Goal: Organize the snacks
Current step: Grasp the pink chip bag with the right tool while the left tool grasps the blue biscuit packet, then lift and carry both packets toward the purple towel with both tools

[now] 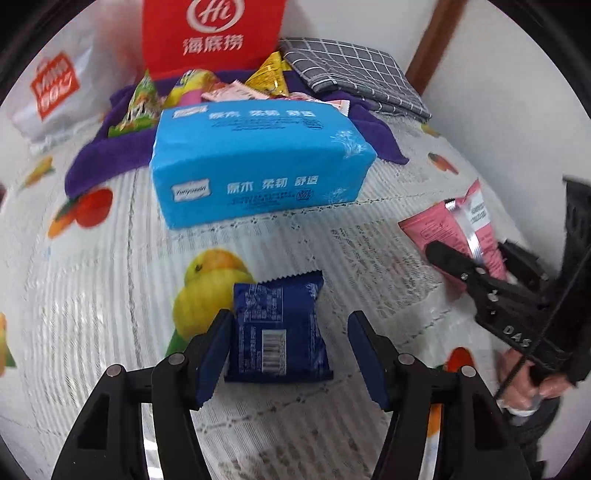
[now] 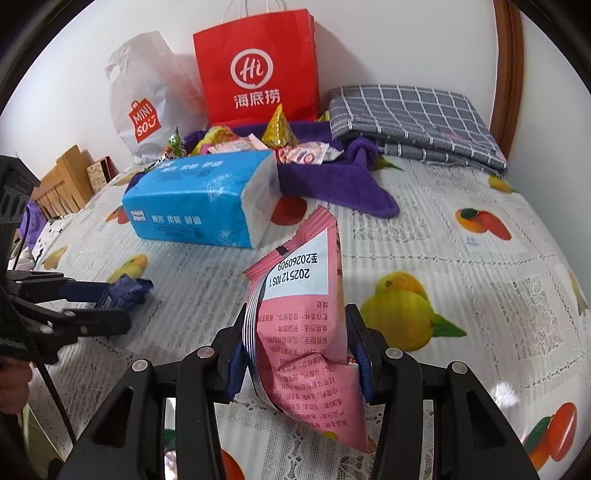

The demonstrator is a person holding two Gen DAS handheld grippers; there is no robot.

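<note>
Pick-up step: my right tongs clench the pink packet; left tongs released astride the blue packet, must close next

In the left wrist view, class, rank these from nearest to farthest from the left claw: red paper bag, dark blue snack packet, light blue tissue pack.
1. Dark blue snack packet: between the claw's fingers.
2. Light blue tissue pack: mid-table.
3. Red paper bag: against the back wall.

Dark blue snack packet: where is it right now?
In the left wrist view the dark blue snack packet lies on the fruit-print tablecloth between the left gripper fingers, in front of the blue tissue pack.
</note>
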